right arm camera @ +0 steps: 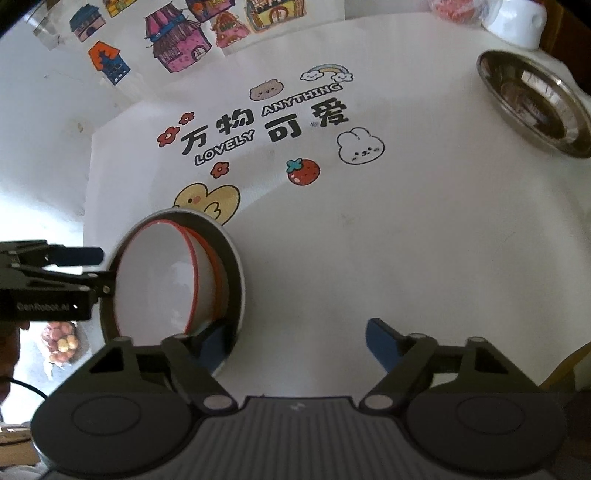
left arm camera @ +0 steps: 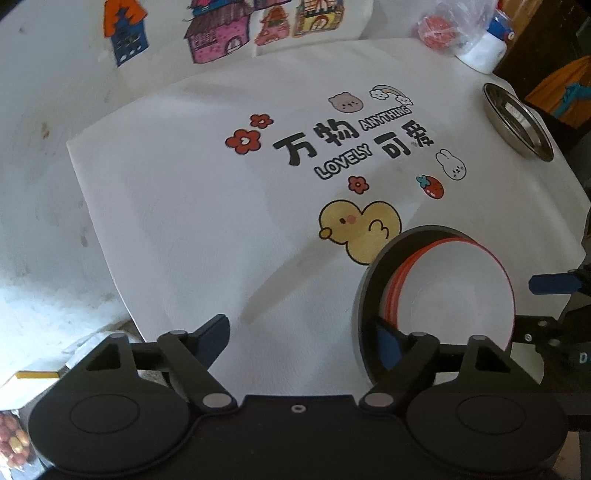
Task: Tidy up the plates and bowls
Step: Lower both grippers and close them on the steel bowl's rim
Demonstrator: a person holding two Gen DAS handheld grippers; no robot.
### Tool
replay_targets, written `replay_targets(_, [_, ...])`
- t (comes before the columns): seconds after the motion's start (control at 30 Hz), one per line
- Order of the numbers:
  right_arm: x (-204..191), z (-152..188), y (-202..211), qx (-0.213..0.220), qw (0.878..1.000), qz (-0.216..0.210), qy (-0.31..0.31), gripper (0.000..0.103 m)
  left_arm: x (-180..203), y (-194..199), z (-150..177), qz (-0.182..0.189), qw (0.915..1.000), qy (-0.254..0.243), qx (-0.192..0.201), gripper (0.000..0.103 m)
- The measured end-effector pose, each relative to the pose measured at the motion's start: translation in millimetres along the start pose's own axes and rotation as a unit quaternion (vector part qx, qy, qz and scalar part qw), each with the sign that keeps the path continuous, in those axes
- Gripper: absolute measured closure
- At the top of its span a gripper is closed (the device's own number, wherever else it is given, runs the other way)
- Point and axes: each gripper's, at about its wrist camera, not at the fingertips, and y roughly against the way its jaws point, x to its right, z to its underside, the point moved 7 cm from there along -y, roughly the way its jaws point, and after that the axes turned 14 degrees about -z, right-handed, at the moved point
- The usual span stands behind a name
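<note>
Nested white bowls with red rims sit tilted inside a wider dish with a black inside and grey outside on the printed cloth. My left gripper is open and straddles the dish's left wall, with one finger inside the rim and the other out on the cloth. My right gripper is open too and straddles the opposite wall the same way. Neither gripper's pads press on the wall. A steel plate lies apart at the far right.
The white cloth carries duck, strawberry and rabbit prints. House drawings lie at the back. A white jar and a plastic bag stand at the far right corner. A bag of nuts lies off the cloth's near left. The table edge runs close behind the steel plate.
</note>
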Motion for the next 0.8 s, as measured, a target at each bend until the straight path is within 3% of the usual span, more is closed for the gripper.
replay_targets(0.37, [-8.9, -4.3, -8.2, -0.018, 0.999, -0.029, -0.03, 0.06, 11.4, -2.2, -1.9, 0.045, 0.9988, 0.003, -0.019, 0.06])
replay_targets(0.43, [-11.7, -5.3, -9.4, -0.02, 0.999, -0.029, -0.033, 0.063, 12.9, -2.2, -1.9, 0.05, 0.9985, 0.006, -0.021, 0.065])
replay_targets(0.63, [-11.7, -5.2, -12.2, -0.023, 0.997, -0.041, -0.054, 0.071, 21.2, 1.2, -2.3, 0.074, 0.997, 0.003, -0.023, 0.094])
replay_targets(0.8, [-8.3, -4.7, -16.3, -0.027, 0.993, -0.062, -0.093, 0.079, 21.7, -0.1, -2.2, 0.076, 0.9968, 0.009, -0.025, 0.094])
